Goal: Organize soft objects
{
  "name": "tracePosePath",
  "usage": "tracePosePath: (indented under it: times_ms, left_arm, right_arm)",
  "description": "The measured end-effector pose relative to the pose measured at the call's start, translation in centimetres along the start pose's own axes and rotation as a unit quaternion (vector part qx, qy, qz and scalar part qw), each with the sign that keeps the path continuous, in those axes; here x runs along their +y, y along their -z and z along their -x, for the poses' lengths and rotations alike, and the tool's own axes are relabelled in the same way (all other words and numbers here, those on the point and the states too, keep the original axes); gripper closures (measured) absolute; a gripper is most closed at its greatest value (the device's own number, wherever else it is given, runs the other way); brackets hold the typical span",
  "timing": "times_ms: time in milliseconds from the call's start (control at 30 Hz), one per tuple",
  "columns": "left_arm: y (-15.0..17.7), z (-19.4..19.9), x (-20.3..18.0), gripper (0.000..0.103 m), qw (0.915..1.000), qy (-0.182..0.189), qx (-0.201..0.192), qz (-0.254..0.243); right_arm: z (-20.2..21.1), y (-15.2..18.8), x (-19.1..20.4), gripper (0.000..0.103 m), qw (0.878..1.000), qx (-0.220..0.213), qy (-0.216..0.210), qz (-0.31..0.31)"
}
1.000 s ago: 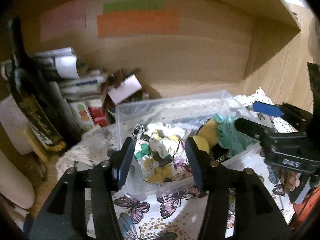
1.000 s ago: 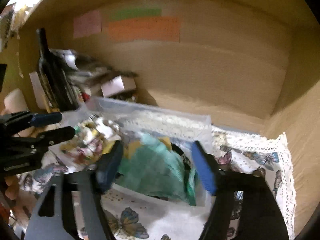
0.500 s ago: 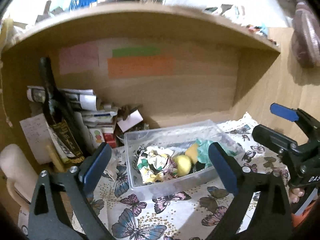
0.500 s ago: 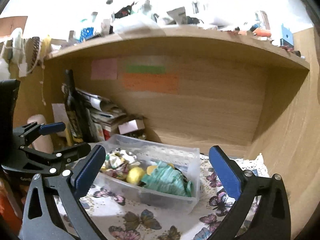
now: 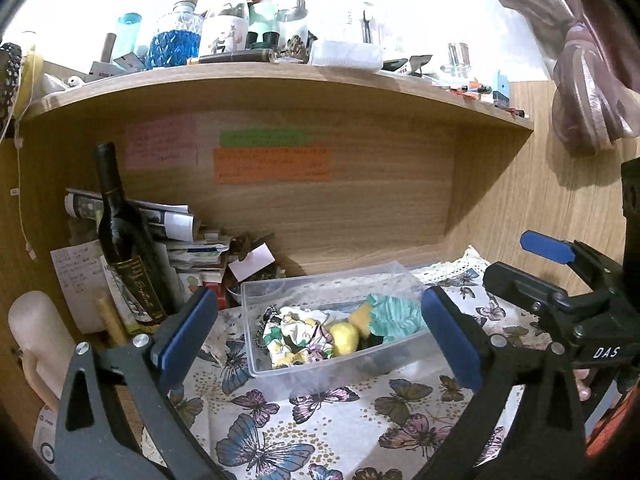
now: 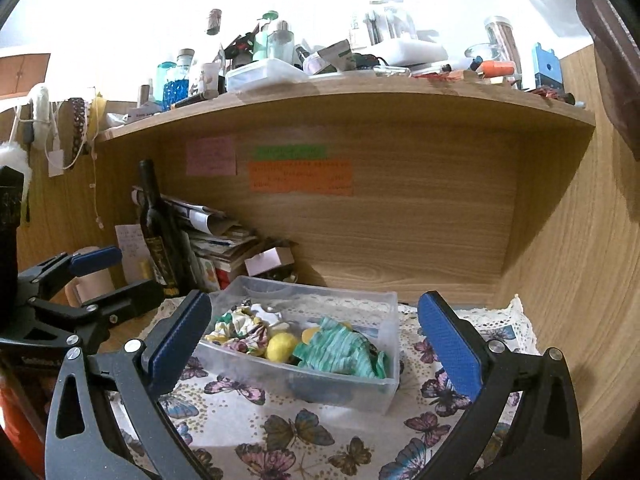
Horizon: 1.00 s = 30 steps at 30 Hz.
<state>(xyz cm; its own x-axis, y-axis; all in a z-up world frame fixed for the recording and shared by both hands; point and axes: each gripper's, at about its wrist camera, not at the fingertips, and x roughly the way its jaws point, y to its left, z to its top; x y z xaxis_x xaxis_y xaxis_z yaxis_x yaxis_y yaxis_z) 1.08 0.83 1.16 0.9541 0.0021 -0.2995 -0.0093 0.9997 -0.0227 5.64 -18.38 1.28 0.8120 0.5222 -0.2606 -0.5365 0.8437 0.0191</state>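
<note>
At twelve o'clock, the clear plastic bin [image 5: 332, 344] held the crumpled soft cloths [image 6: 340, 350] together; both tongs, left [image 5: 320, 336] and right [image 6: 316, 344], stood released and empty.

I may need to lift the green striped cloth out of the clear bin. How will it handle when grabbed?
The green striped cloth lies crumpled and draped, so it is probably floppy and light. It will likely sag and trail, and may drag the yellow ball beside it.

Both grippers are pulling back from the clear bin [image 5: 332, 356]; left gripper [image 5: 320, 334] and right gripper [image 6: 316, 340] jaws are spreading wide, the upper shelf [image 6: 360, 100] coming into view.
</note>
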Motion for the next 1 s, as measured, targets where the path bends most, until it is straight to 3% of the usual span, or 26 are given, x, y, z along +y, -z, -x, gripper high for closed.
tracePosePath:
  times_ms: [1000]
  left_arm:
    - [0.0,0.21,0.13,0.0,1.0,0.002,-0.009,0.003]
  right_arm:
    - [0.6,0.25,-0.26,0.0,1.0,-0.002,-0.002,-0.015]
